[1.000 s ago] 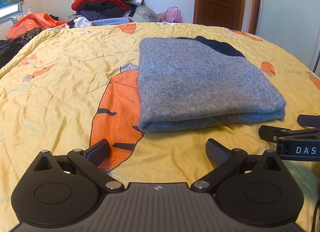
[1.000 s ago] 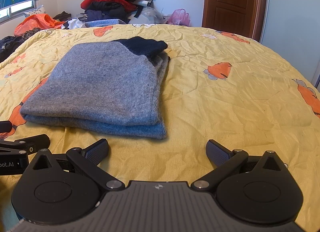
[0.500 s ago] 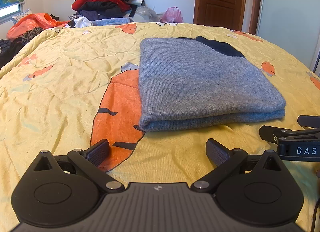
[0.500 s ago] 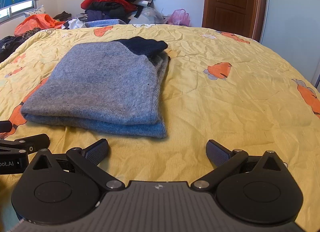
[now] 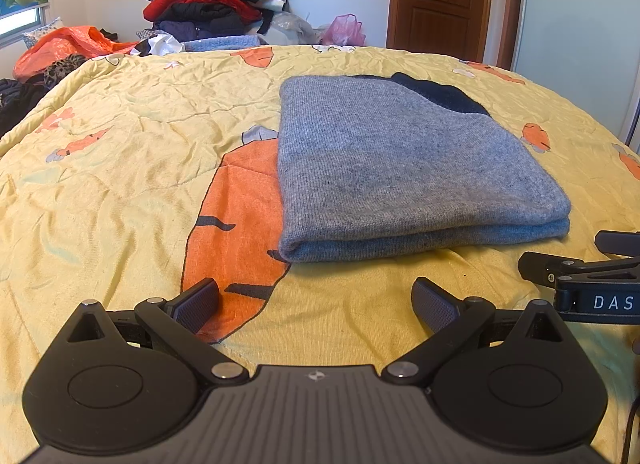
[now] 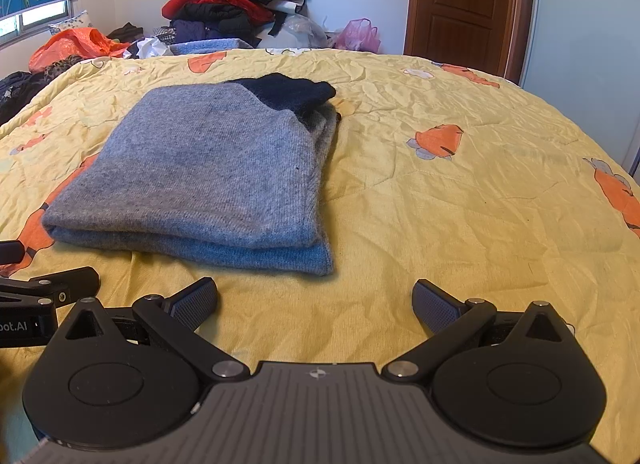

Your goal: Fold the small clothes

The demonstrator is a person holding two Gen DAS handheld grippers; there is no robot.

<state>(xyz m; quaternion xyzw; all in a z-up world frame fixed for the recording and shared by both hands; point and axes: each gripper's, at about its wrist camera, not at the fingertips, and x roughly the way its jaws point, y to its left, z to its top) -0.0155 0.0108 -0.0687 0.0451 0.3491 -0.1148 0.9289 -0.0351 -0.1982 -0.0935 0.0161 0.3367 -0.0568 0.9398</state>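
Lying folded into a neat rectangle, a grey knitted sweater (image 5: 400, 168) with a dark navy patch at its far end rests flat on a bed covered by a wrinkled yellow quilt printed with orange carrots (image 5: 120, 184); the sweater sits near the middle of the bed, its doubled front edge facing both cameras. In the left wrist view, the black left gripper (image 5: 316, 300) sits low over the quilt just in front of the sweater's front left corner, its two fingers spread wide apart and holding nothing; part of the black right gripper (image 5: 580, 280) shows at the right edge, close to the sweater's front right corner but not touching it. In the right wrist view, the right gripper (image 6: 316, 300) has its fingers equally wide apart and empty, just in front of and to the right of the sweater (image 6: 208, 172). Behind the bed, a tall pile of red and black clothes (image 5: 220, 0) leans at the white wall; a brown wooden door (image 5: 440, 0) stands closed to the right; a pink plastic bag (image 5: 344, 30) lies between them.
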